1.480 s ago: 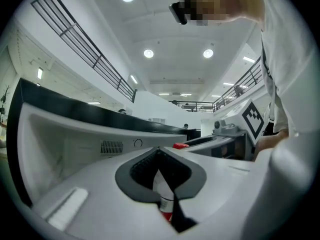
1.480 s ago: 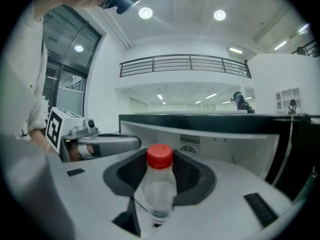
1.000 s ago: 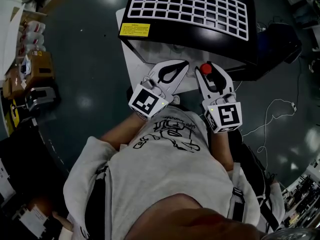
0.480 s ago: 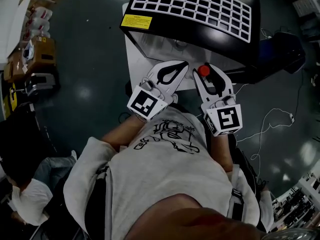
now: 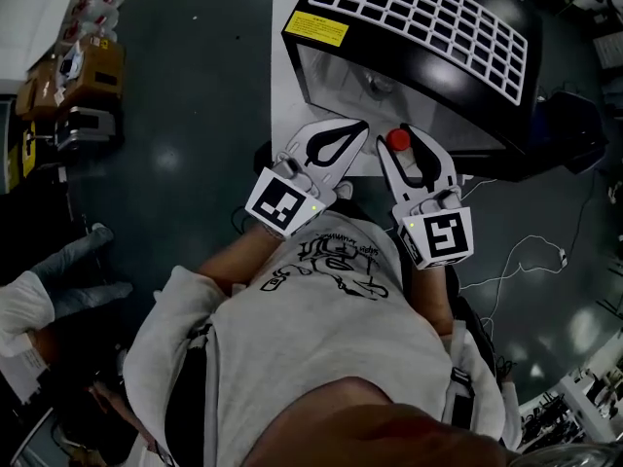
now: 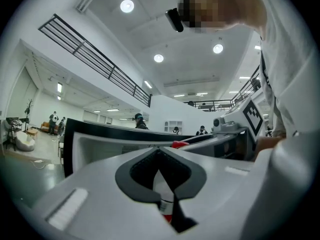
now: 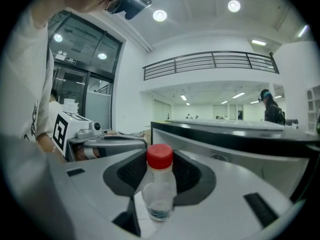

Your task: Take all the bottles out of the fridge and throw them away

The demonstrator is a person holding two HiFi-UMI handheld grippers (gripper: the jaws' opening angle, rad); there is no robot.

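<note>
My right gripper (image 5: 407, 136) (image 7: 160, 164) is shut on a small clear bottle (image 7: 160, 191) with a red cap (image 5: 397, 140), held by the neck just below the cap. My left gripper (image 5: 358, 126) (image 6: 159, 151) is beside it, jaws shut with their tips touching. A thin white and red sliver shows low between its pads; I cannot tell what it is. Both grippers are held close in front of the person's chest, tips towards the fridge (image 5: 419, 27), a black box with a white grid on top and a yellow label (image 5: 321, 29). The fridge's inside is hidden.
A white panel (image 5: 289, 76) lies by the fridge's near left side. Cardboard boxes and gear (image 5: 78, 76) stand at the upper left. Another person's gloved hand (image 5: 58, 285) reaches in from the left edge. A white cable (image 5: 531, 246) trails over the dark floor at the right.
The head view has swung, so the fridge sits further right in it. A person at the lower left has given way to a gloved hand. Both grippers keep their pose and the bottle stays held.
</note>
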